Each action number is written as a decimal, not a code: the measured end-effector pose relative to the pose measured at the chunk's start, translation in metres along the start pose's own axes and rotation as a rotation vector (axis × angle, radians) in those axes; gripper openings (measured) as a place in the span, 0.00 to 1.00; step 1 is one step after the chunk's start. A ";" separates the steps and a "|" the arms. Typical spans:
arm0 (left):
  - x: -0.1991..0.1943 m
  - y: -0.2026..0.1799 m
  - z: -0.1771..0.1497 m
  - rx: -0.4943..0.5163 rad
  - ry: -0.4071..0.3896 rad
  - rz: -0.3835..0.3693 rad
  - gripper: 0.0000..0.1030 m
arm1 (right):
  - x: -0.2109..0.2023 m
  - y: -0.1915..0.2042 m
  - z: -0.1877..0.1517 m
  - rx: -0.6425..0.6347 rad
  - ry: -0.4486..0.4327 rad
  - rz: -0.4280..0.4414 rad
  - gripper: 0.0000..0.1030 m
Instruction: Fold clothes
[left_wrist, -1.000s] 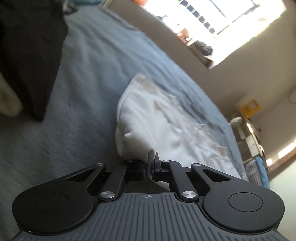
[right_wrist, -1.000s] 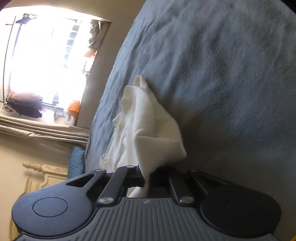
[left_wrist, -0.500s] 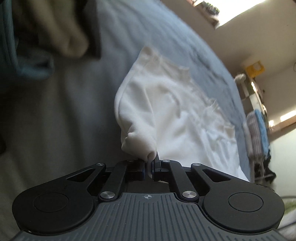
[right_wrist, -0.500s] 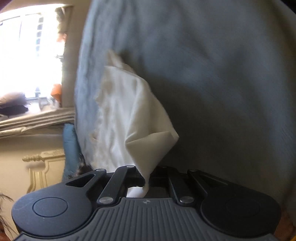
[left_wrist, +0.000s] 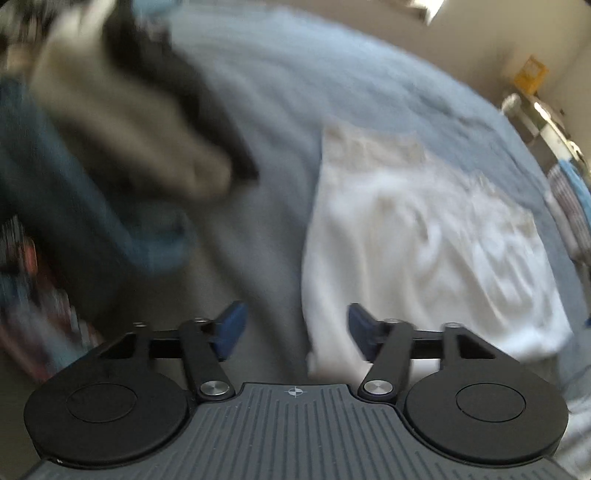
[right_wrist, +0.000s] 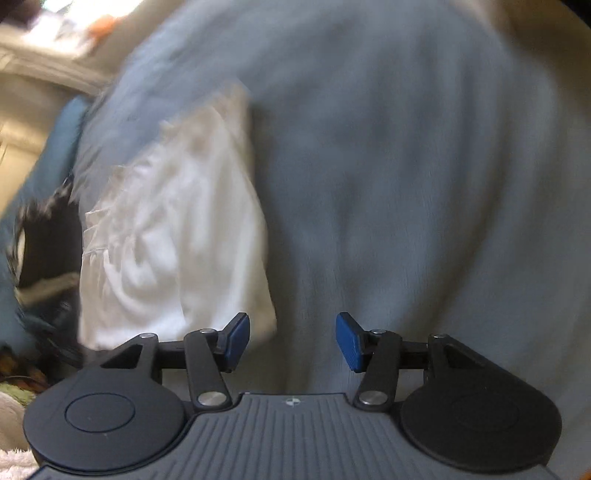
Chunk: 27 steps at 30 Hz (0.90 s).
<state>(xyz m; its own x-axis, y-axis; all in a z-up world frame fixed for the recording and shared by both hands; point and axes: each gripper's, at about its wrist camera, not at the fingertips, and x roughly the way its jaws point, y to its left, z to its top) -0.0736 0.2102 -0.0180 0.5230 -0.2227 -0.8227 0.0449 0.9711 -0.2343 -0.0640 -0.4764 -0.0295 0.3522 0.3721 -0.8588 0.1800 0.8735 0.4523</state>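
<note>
Across nearly the whole of both views spreads a blue-grey bed cover (left_wrist: 332, 85) with a soft, short-napped, fleece-like surface, blurred by motion. On it lies the white garment (left_wrist: 424, 236), flat and roughly rectangular, of thin crumpled cloth with fine creases and a frayed or lacy-looking edge along one long side; in the left wrist view its long axis runs from just in front of the gripper away toward the far side of the bed, slanting a little to the right, and its far end looks duller and cream-toned. In the right wrist view the same garment (right_wrist: 173, 236) lies to the left of the gripper, its long axis running away up the picture, with a smooth folded edge on the side nearer the open bed cover. Beyond it on the left sits a heap of other clothes (left_wrist: 122, 140), grey-beige, black and blue, too blurred to tell apart. The left gripper (left_wrist: 293, 330) has its blue-padded jaws opening; the garment's near edge lies below and between them, but the pads do not press on it. The right gripper (right_wrist: 291, 341) is likewise opening, with only bed cover between its blue pads (right_wrist: 236, 341) and the garment's corner just beside the left one.
</note>
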 end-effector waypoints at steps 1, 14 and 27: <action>0.003 -0.008 0.008 0.028 -0.043 0.013 0.68 | -0.007 0.013 0.011 -0.076 -0.049 -0.017 0.52; 0.079 -0.095 0.052 0.140 -0.260 0.098 0.80 | 0.132 0.312 0.045 -1.027 -0.034 0.175 0.33; 0.102 -0.079 0.036 0.104 -0.284 0.140 0.78 | 0.239 0.339 0.028 -1.206 -0.048 0.020 0.27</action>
<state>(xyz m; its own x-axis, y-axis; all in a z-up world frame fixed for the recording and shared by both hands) 0.0069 0.1136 -0.0646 0.7462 -0.0681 -0.6623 0.0350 0.9974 -0.0630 0.1069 -0.1001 -0.0752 0.3833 0.3991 -0.8330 -0.7903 0.6084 -0.0721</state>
